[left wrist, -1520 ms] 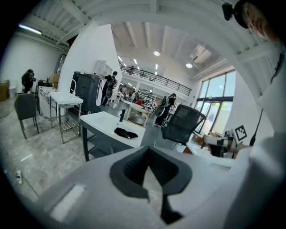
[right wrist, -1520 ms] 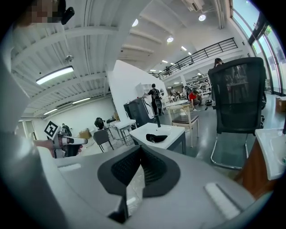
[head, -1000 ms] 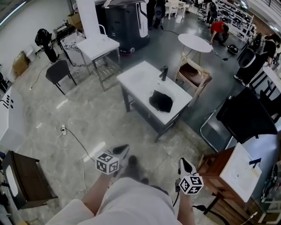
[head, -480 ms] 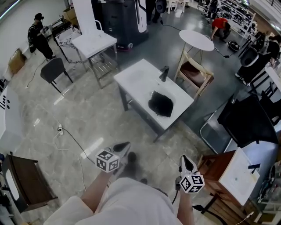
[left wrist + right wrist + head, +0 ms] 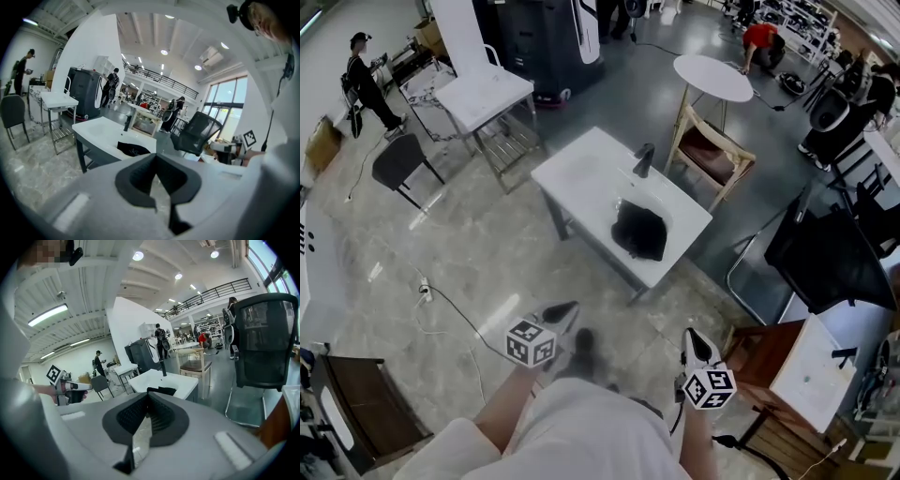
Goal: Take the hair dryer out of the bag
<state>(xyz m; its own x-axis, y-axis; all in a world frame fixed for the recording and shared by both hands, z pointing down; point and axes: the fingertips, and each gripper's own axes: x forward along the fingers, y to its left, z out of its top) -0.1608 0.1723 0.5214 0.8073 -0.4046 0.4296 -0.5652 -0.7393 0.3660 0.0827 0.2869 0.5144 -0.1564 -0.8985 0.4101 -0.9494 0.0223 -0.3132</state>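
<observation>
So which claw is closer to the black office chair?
Right. In the head view, the right claw sits down-left of the black office chair. The left claw is farther left, on the person's other side.

— Where is the head camera looking from?
— It is looking steeply down from above, well back from the white worktop (image 5: 581,171).
— And the gripper cameras?
— Both are facing forward along their fingers (image 5: 134,180), sharing that distant worktop.
</observation>
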